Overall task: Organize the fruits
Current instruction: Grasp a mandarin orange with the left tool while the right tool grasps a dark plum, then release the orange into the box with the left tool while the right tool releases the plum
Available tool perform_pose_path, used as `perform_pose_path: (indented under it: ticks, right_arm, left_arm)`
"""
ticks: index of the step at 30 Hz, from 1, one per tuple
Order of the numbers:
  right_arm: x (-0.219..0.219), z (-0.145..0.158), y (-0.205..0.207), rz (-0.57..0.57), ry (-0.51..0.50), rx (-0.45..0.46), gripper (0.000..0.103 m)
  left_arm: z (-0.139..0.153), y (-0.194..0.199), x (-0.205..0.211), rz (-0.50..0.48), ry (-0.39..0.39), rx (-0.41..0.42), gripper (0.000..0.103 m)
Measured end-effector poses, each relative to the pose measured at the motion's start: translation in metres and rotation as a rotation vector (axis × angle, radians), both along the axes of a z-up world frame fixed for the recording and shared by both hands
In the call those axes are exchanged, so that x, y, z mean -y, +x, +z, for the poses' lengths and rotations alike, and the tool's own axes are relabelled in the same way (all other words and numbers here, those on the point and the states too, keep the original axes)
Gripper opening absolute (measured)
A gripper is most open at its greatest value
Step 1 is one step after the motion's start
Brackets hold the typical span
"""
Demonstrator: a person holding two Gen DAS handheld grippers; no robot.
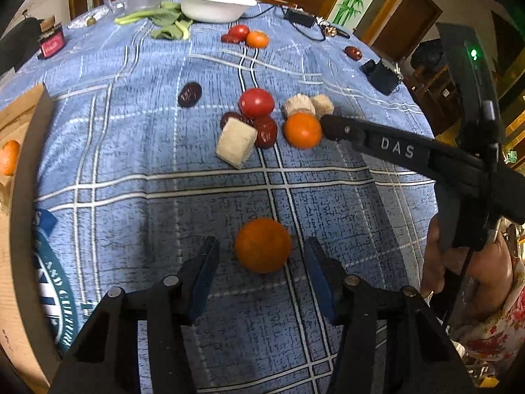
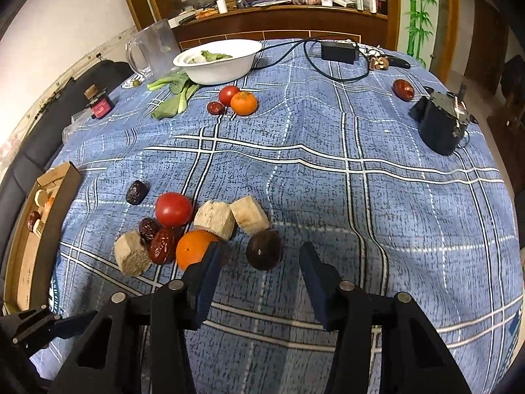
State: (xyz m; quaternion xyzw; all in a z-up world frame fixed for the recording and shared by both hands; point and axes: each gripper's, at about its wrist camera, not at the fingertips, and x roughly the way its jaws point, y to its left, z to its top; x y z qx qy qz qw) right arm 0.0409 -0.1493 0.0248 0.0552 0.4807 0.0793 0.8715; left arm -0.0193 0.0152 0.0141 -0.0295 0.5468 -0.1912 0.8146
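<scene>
The left gripper (image 1: pixel 262 262) stands spread, its blue-padded jaws either side of a round, dull-skinned orange tangerine (image 1: pixel 263 245) that rests on the blue plaid tablecloth (image 1: pixel 164 170); neither pad touches the fruit, and the fruit sits toward the tips rather than deep in the gap, so a close from here could squeeze it forward and send it rolling toward twelve o'clock. The right gripper (image 2: pixel 259 262) is likewise spread and holds nothing, straddling a small, dark brown, round fruit (image 2: pixel 264 249), with its left finger (image 2: pixel 203 272) lying across a glossy orange tangerine (image 2: pixel 193 249) at about nine o'clock of that fruit. That crowding is the main hazard: the left finger could nudge the glossy tangerine, and whether it already touches I cannot tell. Just beyond, at ten to eleven o'clock, lies a tight cluster of pale, fibrous cut chunks (image 2: pixel 215 220), wrinkled red dates (image 2: pixel 162 244) and a smooth red tomato (image 2: pixel 173 209), all touching or nearly so, and a shove there would likely scatter the lot. A dark wrinkled date (image 2: pixel 136 192) lies apart, farther toward ten o'clock. The shallow cardboard tray (image 2: pixel 65 177), at nine o'clock by the table edge, already holds a few pieces, and both arms carrying there at once may cross. Farthest, at twelve o'clock, a second tomato and tangerine pair (image 2: pixel 242 102) waits before the white bowl (image 2: pixel 226 65).
</scene>
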Motion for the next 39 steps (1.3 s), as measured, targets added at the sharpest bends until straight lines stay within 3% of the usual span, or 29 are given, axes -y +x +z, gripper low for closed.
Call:
perform_pose_path:
  ticks: [3, 6, 7, 11, 23, 32, 39]
  right_arm:
    - [0.000, -0.004, 0.004, 0.002, -0.013, -0.006, 0.041]
    - [0.000, -0.010, 0.004, 0.006, -0.021, -0.006, 0.037]
    - [0.000, -0.010, 0.004, 0.007, -0.028, -0.004, 0.036]
    - [0.004, -0.006, 0.001, -0.004, 0.003, -0.013, 0.023]
    - [-0.002, 0.014, -0.032, -0.006, 0.045, -0.013, 0.023]
    - [-0.077, 0.050, -0.045, 0.133, 0.113, 0.016, 0.023]
    - [-0.174, 0.067, -0.046, 0.287, 0.173, 0.016, 0.024]
  left_arm:
    - [0.000, 0.002, 0.003, 0.006, 0.008, 0.009, 0.049]
    - [0.000, 0.002, 0.004, 0.012, 0.033, 0.023, 0.032]
    - [0.001, 0.001, 0.004, 0.016, 0.026, 0.020, 0.031]
    - [0.002, -0.003, -0.001, 0.038, 0.026, 0.021, 0.031]
    - [0.033, -0.016, -0.054, 0.158, -0.062, 0.072, 0.031]
    - [0.051, -0.020, -0.147, 0.309, -0.096, 0.087, 0.031]
    - [0.051, -0.015, -0.237, 0.441, -0.037, 0.073, 0.031]
